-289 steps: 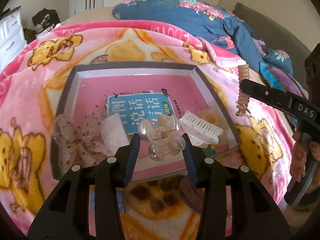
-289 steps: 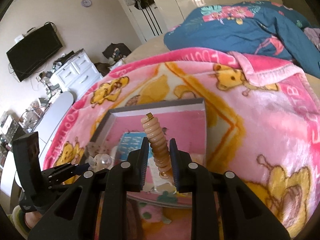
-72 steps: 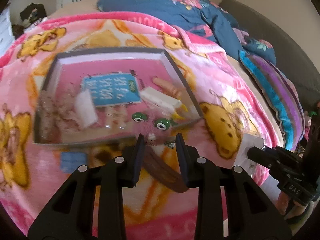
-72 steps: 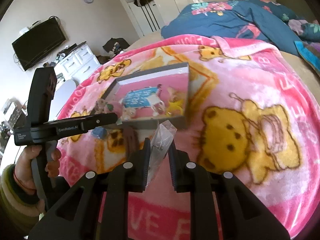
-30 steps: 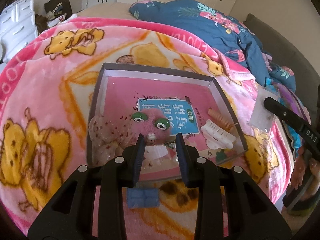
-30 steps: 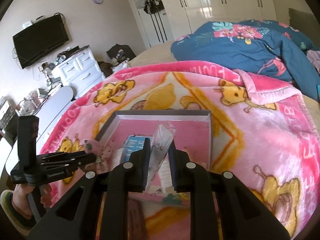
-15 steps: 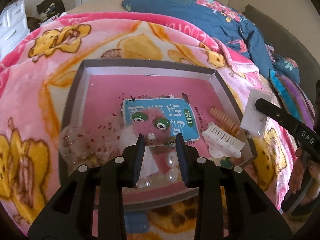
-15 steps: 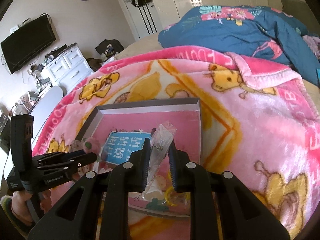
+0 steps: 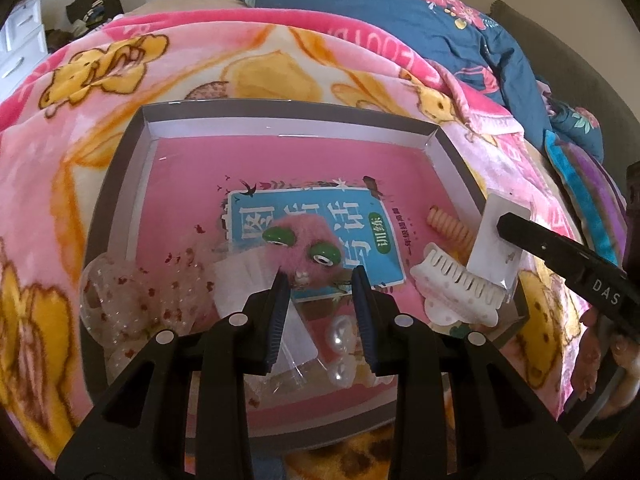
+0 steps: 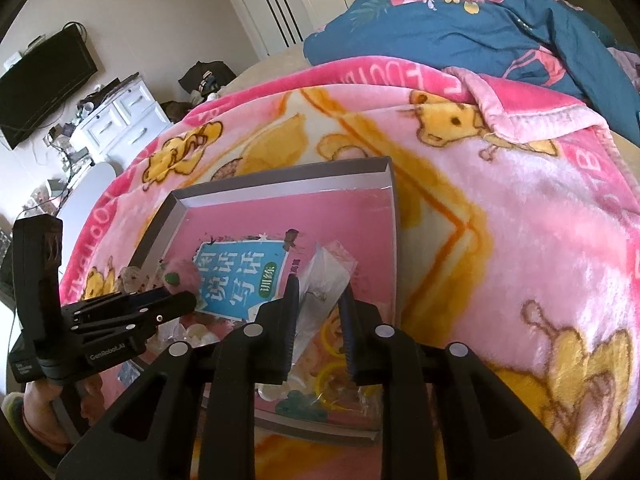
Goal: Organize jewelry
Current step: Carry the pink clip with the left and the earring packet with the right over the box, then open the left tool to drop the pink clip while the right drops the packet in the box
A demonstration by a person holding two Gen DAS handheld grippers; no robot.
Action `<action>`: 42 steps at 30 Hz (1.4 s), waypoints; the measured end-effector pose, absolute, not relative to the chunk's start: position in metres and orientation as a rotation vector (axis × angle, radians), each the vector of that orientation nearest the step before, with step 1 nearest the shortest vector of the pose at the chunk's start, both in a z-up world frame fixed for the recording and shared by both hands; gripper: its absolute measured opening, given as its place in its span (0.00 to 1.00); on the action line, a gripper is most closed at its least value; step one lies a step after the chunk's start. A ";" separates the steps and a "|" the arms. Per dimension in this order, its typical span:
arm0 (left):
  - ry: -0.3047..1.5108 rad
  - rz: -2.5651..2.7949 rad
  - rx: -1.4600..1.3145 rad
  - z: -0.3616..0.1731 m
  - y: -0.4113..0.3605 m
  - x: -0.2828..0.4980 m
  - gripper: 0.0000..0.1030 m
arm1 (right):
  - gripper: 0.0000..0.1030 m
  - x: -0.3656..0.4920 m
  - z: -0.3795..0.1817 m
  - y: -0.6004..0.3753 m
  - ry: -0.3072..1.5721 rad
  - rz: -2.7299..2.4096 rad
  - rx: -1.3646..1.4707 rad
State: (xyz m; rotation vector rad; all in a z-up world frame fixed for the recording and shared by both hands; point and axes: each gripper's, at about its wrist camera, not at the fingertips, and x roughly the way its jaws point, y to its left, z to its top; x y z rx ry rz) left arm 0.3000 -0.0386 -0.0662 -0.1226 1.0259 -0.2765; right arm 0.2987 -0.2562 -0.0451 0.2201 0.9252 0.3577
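Since half a second ago: both tongs lower and nearer the tray (image 9: 120, 184), their loads unchanged.

Pink clip (image 9: 304, 250): fuzzy, green eyes; grasped at its lower edge by the left tongs (image 9: 320, 280), held over the tray's blue label (image 9: 256, 220).

Packet (image 10: 324, 276): clear plastic, small metal piece inside; clenched between the right tongs (image 10: 320, 292), standing up past the fingertips, over the tray's right part. In the left view it hangs by the tray's right wall.

Tray contents, relative to the left tongs:
- White claw clip (image 9: 460, 292), right of the tips, under the packet.
- Coil tie (image 9: 446, 226), orange, right and beyond.
- Bow (image 9: 132, 296), sheer, red-spotted, to the left.
- White packet (image 9: 240, 276), just left of the tips.
- Pearly clip (image 9: 340, 344), below the fingers.

Tray rests on a pink blanket (image 10: 520, 220); blue quilt (image 10: 480, 20) beyond.
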 end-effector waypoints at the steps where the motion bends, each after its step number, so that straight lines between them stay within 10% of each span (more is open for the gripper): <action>1: 1.027 -0.277 -0.123 -0.066 -0.039 0.300 0.23 | 0.22 0.298 -0.045 -0.256 0.924 0.356 0.216; 11: 1.026 -0.277 -0.114 -0.064 -0.045 0.299 0.24 | 0.44 0.277 -0.030 -0.265 0.888 0.350 0.205; 23: 0.976 -0.277 -0.117 -0.037 -0.047 0.280 0.50 | 0.70 0.228 0.012 -0.272 0.767 0.384 0.163; 34: 0.888 -0.236 -0.147 0.003 -0.029 0.239 0.88 | 0.72 0.193 0.039 -0.273 0.708 0.414 0.156; 42: 0.831 -0.187 -0.173 0.023 -0.008 0.206 0.91 | 0.72 0.171 0.050 -0.268 0.683 0.434 0.140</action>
